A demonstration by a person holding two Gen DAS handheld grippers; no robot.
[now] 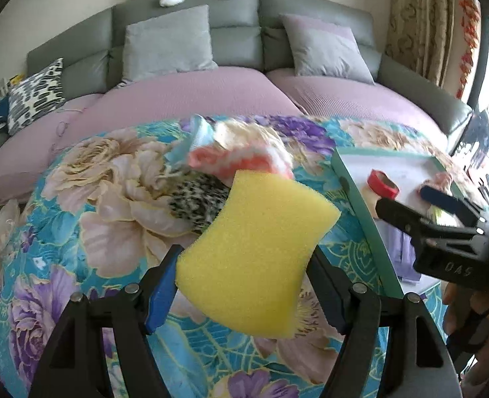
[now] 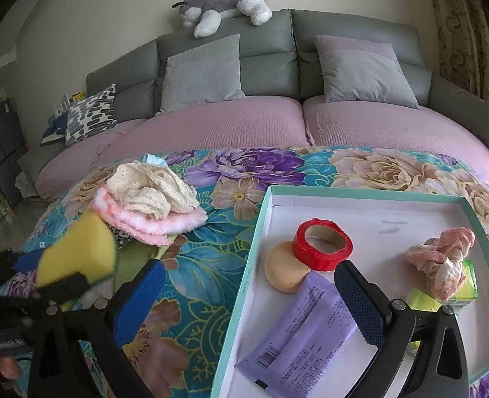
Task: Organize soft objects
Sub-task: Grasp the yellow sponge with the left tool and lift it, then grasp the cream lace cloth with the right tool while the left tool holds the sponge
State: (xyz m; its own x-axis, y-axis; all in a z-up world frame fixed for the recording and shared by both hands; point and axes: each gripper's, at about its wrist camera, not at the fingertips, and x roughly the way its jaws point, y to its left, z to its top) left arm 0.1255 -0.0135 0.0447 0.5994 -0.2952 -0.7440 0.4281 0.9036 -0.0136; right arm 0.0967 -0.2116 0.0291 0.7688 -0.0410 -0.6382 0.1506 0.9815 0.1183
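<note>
Floral-covered table (image 2: pixel 231 179) is carrying a teal-rimmed tray (image 2: pixel 257 232) and a cloth pile (image 2: pixel 151 205). Left gripper (image 1: pixel 244 265) is clamping the yellow sponge (image 1: pixel 254 252) above the table. Right gripper (image 2: pixel 249 285) is hovering over the tray, jaws apart.

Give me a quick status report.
Left gripper shut on yellow sponge, lifted off blanket. Right gripper open over tray. Nothing blocking.
</note>
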